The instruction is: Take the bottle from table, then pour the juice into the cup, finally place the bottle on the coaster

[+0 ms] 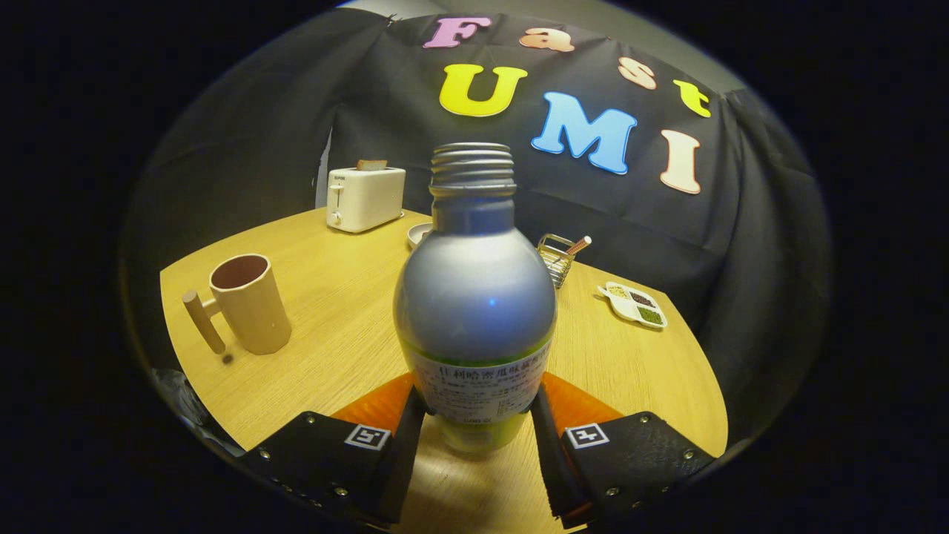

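Observation:
A grey bottle [474, 297] with an uncapped threaded neck and a white label stands upright between my fingers. My gripper [474, 419] is shut on it, with both fingers pressing its lower sides at the label. An orange coaster [374, 406] lies on the wooden table [348, 334] right behind the bottle's base and shows on both sides of it. I cannot tell whether the bottle rests on a surface or hangs just above it. A tan cup [248, 300] with a stick handle stands upright to the left, beyond the fingers.
At the back of the table stand a white toaster [365, 196] with a slice in it, a small bowl [419, 233] and a wire rack [556, 258]. A divided dish [635, 304] lies at the right, near the table's edge.

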The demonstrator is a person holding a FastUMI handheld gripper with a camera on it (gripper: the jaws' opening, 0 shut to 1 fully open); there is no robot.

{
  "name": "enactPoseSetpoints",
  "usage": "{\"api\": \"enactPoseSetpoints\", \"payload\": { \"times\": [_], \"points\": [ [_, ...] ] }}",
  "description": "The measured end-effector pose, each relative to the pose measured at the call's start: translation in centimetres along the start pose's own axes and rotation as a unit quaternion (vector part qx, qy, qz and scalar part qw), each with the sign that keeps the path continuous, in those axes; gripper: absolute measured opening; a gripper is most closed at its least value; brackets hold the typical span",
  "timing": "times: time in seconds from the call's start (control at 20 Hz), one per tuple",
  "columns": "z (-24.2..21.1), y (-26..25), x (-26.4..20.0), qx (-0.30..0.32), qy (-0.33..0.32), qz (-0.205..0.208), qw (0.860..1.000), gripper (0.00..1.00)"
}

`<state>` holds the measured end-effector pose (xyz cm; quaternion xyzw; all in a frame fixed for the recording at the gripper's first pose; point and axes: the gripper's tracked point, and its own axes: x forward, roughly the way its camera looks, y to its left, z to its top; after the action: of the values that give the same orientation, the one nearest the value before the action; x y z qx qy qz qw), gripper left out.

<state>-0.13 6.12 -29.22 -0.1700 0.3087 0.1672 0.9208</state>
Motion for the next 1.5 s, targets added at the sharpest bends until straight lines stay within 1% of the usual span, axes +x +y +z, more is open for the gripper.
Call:
{"api": "enactPoseSetpoints", "payload": {
  "times": [0.2, 0.3, 0.4, 0.55, 0.75, 0.95, 1.25, 1.5],
  "points": [
    [1.7, 0.9, 0.0, -0.051, 0.001, -0.009, 0.999, 0.71],
    [2.5, 1.9, 0.0, -0.076, 0.0, -0.007, 0.997, 0.71],
    [3.0, 3.2, 0.0, -0.1, 0.001, -0.003, 0.995, 0.71],
    [3.6, 4.3, 0.0, -0.14, 0.0, -0.012, 0.99, 0.71],
    [3.8, 6.0, -0.2, -0.195, 0.005, -0.015, 0.981, 0.71],
    [4.6, 7.2, 0.8, -0.245, 0.014, -0.013, 0.969, 0.71],
    [4.5, 8.2, 1.5, -0.311, 0.041, -0.023, 0.949, 0.71],
    [4.5, 9.5, 2.2, -0.361, 0.064, -0.02, 0.93, 0.71]
  ]
}}
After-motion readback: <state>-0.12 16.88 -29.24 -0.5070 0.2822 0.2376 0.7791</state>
